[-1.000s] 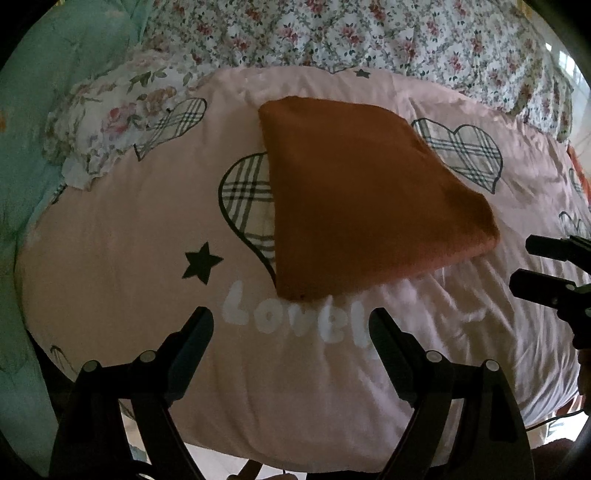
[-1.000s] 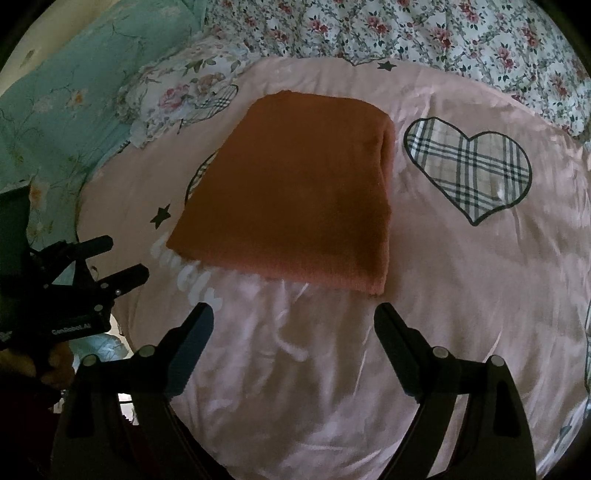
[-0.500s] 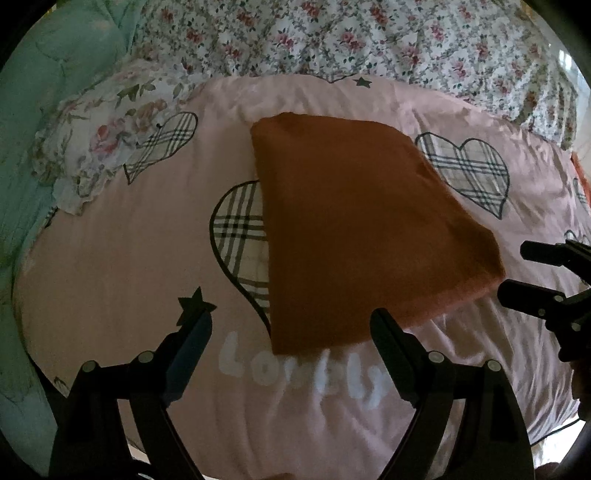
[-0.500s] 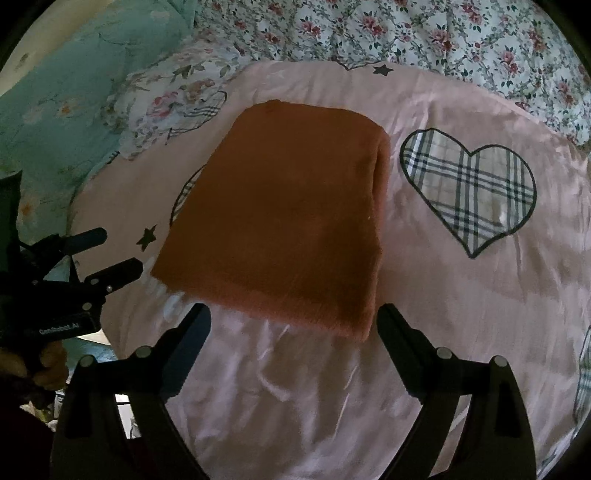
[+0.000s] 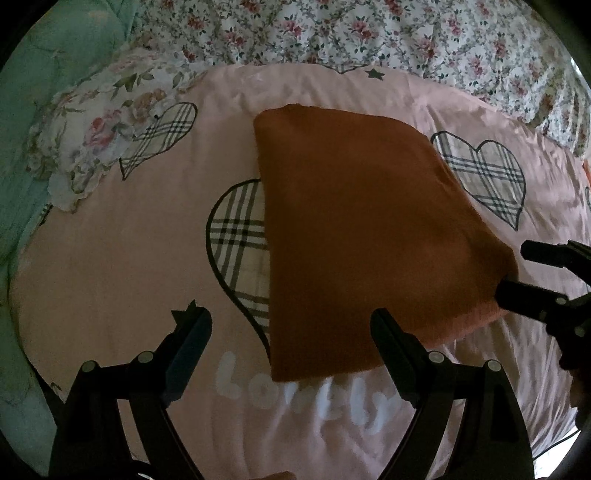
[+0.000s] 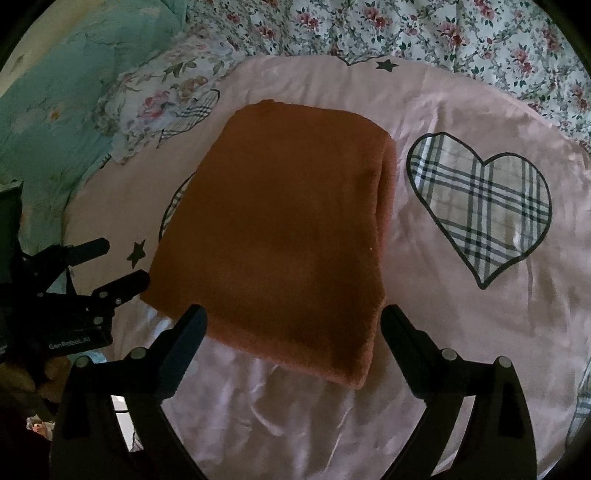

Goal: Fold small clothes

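Note:
A folded rust-orange cloth (image 5: pixel 362 236) lies flat on the pink bed cover (image 5: pixel 129 258); it also shows in the right wrist view (image 6: pixel 288 236). My left gripper (image 5: pixel 291 325) is open and empty, its fingertips at the cloth's near left corner. My right gripper (image 6: pixel 291 321) is open and empty, its fingertips at the cloth's near edge. Each gripper also appears in the other view, the right one (image 5: pixel 517 273) by the cloth's right corner, the left one (image 6: pixel 118 266) by its left corner.
The pink cover carries plaid hearts (image 6: pixel 480 203), stars and white lettering (image 5: pixel 314 398). A floral pillow (image 5: pixel 92 133) and teal quilt (image 6: pixel 48 92) lie at the left. A floral sheet (image 5: pixel 369 33) runs along the back. The bed's near edge is below the grippers.
Both grippers have moved forward toward the cloth, from well short of it to its near edge. Both stayed open. The cloth has not moved.

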`<act>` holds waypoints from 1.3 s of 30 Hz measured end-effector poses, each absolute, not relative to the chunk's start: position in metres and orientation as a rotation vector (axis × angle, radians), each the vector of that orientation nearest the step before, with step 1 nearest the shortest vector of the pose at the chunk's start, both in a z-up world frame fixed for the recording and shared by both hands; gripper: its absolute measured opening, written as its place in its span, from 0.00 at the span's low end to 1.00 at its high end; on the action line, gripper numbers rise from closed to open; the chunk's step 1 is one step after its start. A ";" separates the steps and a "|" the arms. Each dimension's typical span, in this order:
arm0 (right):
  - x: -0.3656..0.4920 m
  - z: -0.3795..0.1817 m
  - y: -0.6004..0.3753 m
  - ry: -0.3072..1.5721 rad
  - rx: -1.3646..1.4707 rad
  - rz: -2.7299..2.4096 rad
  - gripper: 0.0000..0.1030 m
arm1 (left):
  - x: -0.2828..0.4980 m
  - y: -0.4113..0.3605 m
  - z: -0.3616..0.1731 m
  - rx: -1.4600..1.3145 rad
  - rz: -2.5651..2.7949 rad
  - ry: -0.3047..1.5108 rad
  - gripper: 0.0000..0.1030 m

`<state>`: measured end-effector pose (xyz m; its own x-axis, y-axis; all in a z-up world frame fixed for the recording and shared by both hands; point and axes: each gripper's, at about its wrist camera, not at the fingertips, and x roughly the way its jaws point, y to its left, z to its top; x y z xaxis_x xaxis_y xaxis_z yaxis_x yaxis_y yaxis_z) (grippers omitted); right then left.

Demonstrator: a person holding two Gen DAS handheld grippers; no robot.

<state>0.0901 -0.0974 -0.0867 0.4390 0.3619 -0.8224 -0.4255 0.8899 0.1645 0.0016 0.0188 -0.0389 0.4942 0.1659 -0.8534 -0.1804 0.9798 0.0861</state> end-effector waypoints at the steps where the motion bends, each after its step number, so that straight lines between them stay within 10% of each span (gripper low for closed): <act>1: 0.092 -0.087 -0.096 1.006 -0.073 0.490 0.92 | 0.002 0.019 -0.039 -0.015 0.208 1.031 0.86; 39: 0.127 -0.080 -0.091 0.994 -0.054 0.484 0.93 | 0.032 0.019 -0.031 -0.040 0.196 1.023 0.87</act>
<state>0.1266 -0.0908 -0.0800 0.4492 0.3669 -0.8146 -0.4150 0.8931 0.1735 0.0322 0.0195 -0.0312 0.5049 0.1439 -0.8511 -0.1814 0.9817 0.0584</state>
